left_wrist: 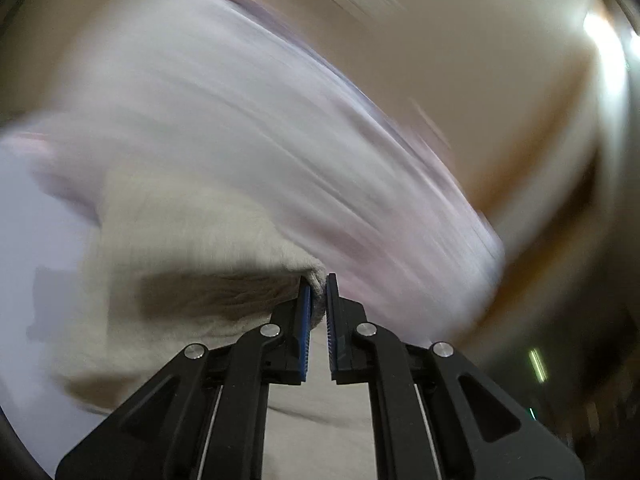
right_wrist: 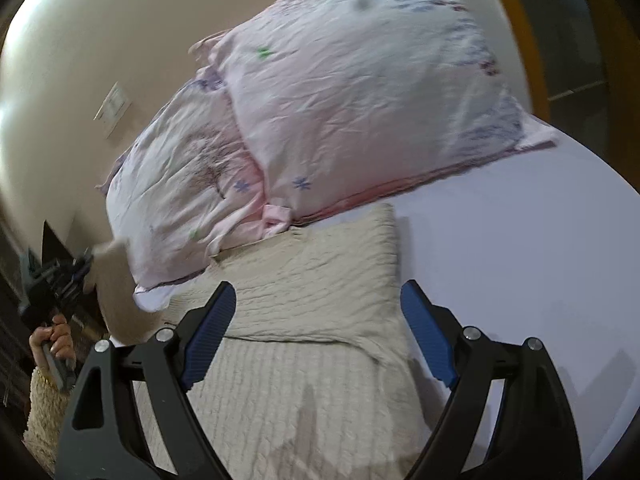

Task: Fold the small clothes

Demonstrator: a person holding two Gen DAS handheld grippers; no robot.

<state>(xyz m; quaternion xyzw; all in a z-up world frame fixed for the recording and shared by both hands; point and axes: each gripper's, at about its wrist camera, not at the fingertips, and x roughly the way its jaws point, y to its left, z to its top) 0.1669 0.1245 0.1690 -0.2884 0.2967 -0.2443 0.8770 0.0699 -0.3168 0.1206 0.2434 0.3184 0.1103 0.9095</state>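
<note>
The left tool (left_wrist: 318, 280) is clamped on a fold of the cream knitted garment (right_wrist: 304, 288), lifting that edge off the bed (right_wrist: 520, 260); its own view is heavily motion-blurred. The right tool (right_wrist: 318, 332) hovers with its blue pads (right_wrist: 208, 336) wide apart above the garment, touching nothing. The garment lies spread on the white sheet, its far edge tucked against two pink floral pillows (right_wrist: 352, 112).

A home bedroom; two floral pillows (right_wrist: 320, 120) on a bedsheet (right_wrist: 520, 260).
</note>
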